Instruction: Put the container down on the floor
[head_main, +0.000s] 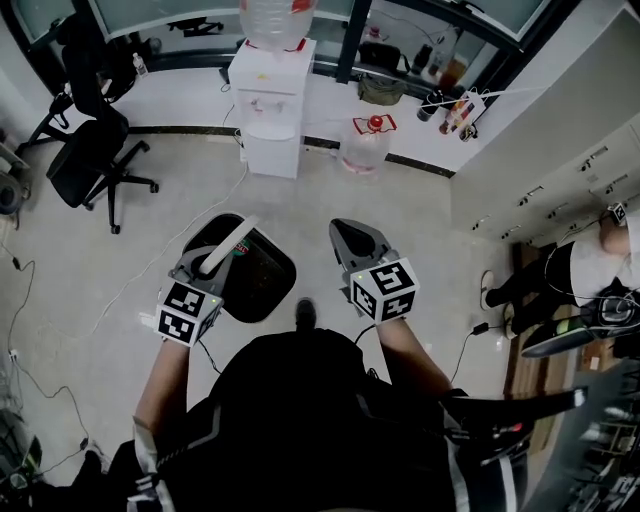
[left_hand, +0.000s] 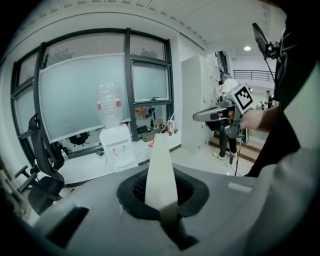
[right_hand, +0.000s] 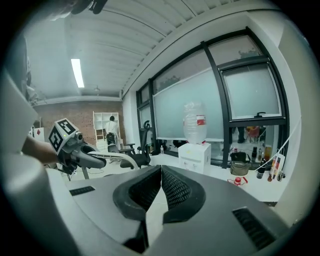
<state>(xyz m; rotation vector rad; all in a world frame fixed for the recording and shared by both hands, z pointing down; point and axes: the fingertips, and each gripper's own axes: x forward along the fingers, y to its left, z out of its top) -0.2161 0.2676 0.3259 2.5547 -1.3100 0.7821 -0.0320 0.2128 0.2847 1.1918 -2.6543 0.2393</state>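
Container (head_main: 250, 272) | black bin, seemingly off the floor, just short of water dispenser (head_main: 270, 100) | left gripper (head_main: 207, 262) fingers clamp its white handle (head_main: 228, 245) | right gripper (head_main: 342, 230) fingers closed, empty | probably light, rigid, prone to swing: grip handle mid-span

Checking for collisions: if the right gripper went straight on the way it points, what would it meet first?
Nothing close: the shut, empty right gripper has only floor ahead; farther on, probably the white water dispenser, though depth is unclear.
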